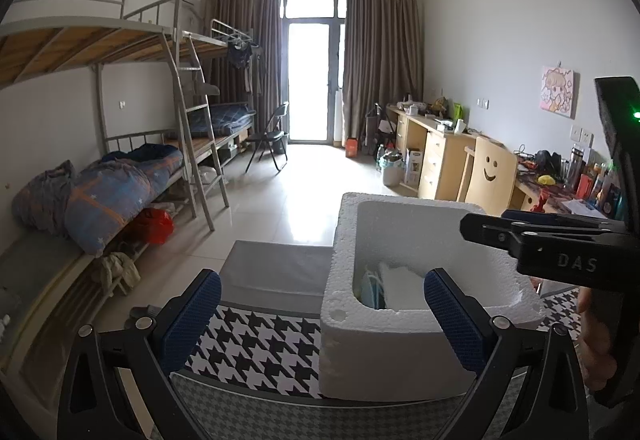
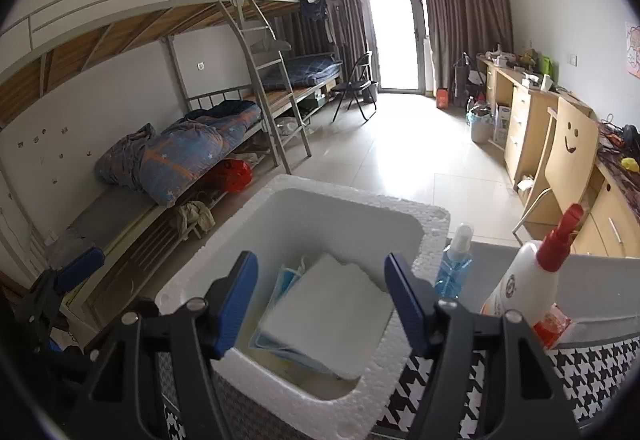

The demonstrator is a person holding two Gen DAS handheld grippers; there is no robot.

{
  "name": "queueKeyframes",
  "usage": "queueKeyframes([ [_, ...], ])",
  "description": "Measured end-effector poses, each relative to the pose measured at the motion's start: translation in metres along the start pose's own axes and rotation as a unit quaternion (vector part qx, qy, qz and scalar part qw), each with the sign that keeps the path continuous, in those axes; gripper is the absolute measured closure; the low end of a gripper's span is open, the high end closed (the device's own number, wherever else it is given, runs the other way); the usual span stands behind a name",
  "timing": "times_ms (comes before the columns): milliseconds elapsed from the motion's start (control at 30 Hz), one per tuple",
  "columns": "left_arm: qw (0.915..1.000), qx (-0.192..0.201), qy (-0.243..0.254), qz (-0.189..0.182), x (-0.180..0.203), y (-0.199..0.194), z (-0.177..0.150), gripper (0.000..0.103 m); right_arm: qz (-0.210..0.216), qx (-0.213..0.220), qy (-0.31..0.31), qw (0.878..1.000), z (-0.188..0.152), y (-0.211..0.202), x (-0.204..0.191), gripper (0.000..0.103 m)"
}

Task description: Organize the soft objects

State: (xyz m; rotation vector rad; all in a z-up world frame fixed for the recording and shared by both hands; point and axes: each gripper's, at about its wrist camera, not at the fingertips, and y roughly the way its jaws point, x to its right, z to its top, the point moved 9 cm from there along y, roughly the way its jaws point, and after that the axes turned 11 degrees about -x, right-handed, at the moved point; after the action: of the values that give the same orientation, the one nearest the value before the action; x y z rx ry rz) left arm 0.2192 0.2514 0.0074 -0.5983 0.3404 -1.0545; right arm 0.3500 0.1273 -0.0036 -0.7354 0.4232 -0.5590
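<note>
White pad (image 2: 332, 304) in foam box (image 2: 416, 264), below open right tongs (image 2: 320, 304)

Daylight pours in through the glass door (image 1: 309, 80) straight ahead of my hand-held gripper, blown out to pure white. It throws a glare patch on the floor tiles (image 2: 404, 160) ahead. Close in, everything's dimmer; the foam box (image 2: 348, 208) stays soft white, lightly shadowed inside. Fisheye bends the bunk bed (image 1: 100, 36) on my left, corners go black. Focus is reasonably sharp, slightly grainy.
</note>
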Motion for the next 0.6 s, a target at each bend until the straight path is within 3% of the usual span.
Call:
queueKeyframes([
  [300, 0.9999, 0.007, 0.011, -0.006, 0.011, -0.014, -0.002, 0.001, -0.025, 0.03, -0.008, 0.999, -0.008, -0.033, 0.005, 0.032],
  [600, 0.9998, 0.012, 0.014, -0.013, 0.02, -0.031, -0.006, 0.001, -0.042, 0.052, -0.016, 0.998, -0.019, -0.053, 0.005, 0.015],
])
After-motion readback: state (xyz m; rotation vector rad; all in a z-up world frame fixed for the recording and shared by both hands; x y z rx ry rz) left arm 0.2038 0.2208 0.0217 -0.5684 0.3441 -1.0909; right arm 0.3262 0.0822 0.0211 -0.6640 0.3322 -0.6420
